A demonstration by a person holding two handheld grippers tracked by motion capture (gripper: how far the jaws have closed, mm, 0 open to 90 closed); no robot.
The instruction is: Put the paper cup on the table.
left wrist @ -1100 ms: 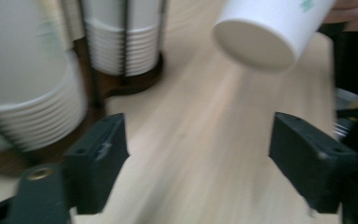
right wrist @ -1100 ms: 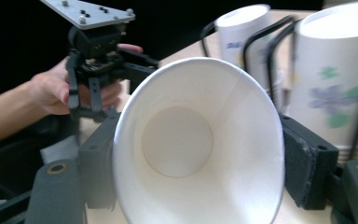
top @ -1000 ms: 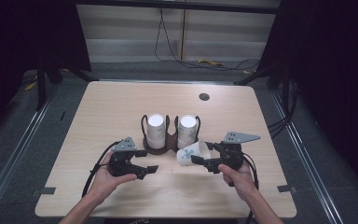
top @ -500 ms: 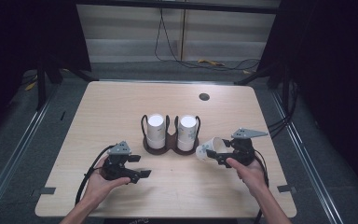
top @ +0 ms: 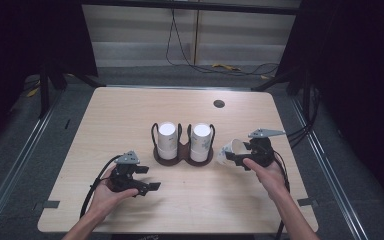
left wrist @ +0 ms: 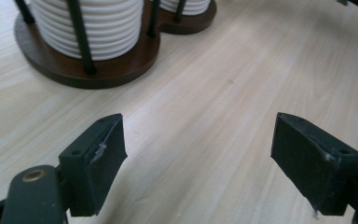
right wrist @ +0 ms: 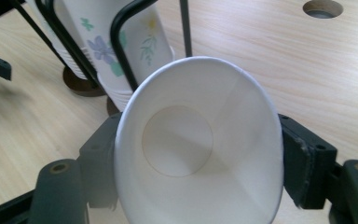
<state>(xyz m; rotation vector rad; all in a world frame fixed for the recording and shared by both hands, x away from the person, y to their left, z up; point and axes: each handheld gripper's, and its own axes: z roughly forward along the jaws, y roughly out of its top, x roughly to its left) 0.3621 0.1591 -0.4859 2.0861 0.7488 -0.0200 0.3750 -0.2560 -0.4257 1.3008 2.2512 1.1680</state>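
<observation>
Paper cup point(right wrist: 198, 154) sits squeezed into an oval between the clamped jaws of the right gripper point(top: 240, 156), just right of the cup holder point(top: 182, 152) on the table point(top: 130, 115), while the left gripper point(top: 142, 181) has just spread its empty jaws wide

Pale wood-grain tabletop point(top: 130, 115) with rounded corners, set on a grey floor point(top: 330, 165). At its middle, a dark brown double-ring cup holder point(top: 182, 152) with black wire uprights, resting directly on the wood. In its left ring, a stack of white paper cups point(top: 167, 140); in its right ring, a second stack with a floral print point(top: 200, 141). Toward the far right, a small round cable hole point(top: 219, 103).
</observation>
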